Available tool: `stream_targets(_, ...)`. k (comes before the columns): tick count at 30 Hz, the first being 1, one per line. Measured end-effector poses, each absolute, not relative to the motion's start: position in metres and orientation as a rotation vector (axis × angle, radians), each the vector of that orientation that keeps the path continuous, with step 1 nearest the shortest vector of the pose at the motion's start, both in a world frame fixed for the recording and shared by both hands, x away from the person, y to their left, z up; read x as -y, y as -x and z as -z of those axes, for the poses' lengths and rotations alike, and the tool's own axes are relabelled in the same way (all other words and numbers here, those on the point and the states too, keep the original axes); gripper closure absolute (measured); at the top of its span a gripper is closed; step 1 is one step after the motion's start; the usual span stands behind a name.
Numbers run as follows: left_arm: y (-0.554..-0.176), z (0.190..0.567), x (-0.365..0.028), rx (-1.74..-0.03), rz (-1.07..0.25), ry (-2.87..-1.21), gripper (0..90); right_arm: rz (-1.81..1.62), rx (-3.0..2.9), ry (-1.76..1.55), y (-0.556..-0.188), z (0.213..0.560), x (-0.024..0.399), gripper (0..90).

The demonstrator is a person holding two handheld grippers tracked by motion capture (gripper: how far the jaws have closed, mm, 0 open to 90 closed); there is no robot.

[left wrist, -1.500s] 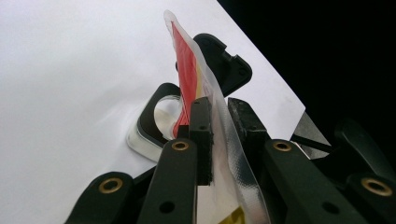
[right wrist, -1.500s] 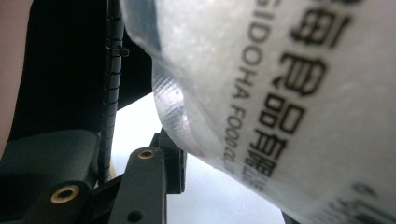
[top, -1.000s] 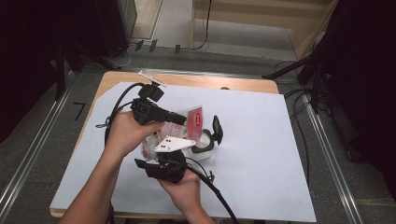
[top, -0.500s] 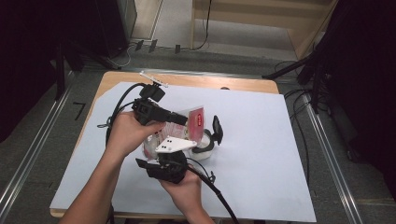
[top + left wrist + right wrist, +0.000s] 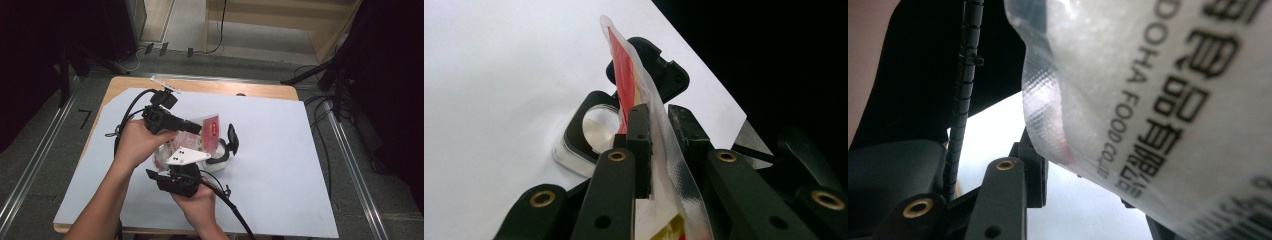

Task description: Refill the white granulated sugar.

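A thin plastic food pouch (image 5: 207,127), red and white with a clear sealed edge, is held up in the air above the middle of the table (image 5: 300,165), which is covered with a white sheet. The left gripper (image 5: 192,127) has its jaws clenched on the pouch: in the left gripper view the clear edge of the pouch (image 5: 659,135) stands pinched between the two black pads. The right gripper (image 5: 200,155), held low near the person's side of the table, reaches up to the same pouch; in the right gripper view the printed pouch (image 5: 1148,100) lies across the jaws, but whether they press on it I cannot tell. Just beyond the pouch a clear container with a black flip-open lid (image 5: 225,147) rests on the sheet.
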State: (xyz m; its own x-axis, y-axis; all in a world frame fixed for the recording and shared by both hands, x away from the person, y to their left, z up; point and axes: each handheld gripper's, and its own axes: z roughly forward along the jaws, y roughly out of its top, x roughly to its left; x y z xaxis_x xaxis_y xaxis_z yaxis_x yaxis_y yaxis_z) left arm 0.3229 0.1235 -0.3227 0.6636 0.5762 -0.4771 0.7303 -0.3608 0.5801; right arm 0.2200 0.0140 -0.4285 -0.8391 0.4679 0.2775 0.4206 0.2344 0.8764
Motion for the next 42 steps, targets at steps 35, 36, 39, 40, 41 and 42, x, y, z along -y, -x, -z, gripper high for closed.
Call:
stream_targets(35,-0.318,0.3198,-0.1179,-0.977,0.19,-2.079,82.4,-1.737,-2.398,-0.904,-0.2201,0.4296,-0.012,63.6)
stream_targets(36,-0.3176,0.3189,-0.1187,-0.977,0.183,-2.068,82.4,-1.735,-2.396,-0.901,-0.2201,0.4288,-0.0118,63.6)
stream_targets(39,-0.3176,0.3176,-0.12,-0.979,0.178,-2.065,82.5,-1.731,-2.392,-0.893,-0.2206,0.427,-0.0117,63.7)
stream_targets(40,-0.3176,0.3175,-0.1202,-0.978,0.179,-2.066,82.5,-1.729,-2.394,-0.889,-0.2208,0.4267,-0.0116,63.7)
stream_targets(41,-0.3174,0.3174,-0.1203,-0.978,0.177,-2.067,82.6,-1.728,-2.392,-0.888,-0.2208,0.4267,-0.0117,63.6)
stream_targets(42,-0.3173,0.3174,-0.1202,-0.978,0.176,-2.064,82.6,-1.728,-2.394,-0.887,-0.2208,0.4267,-0.0117,63.7)
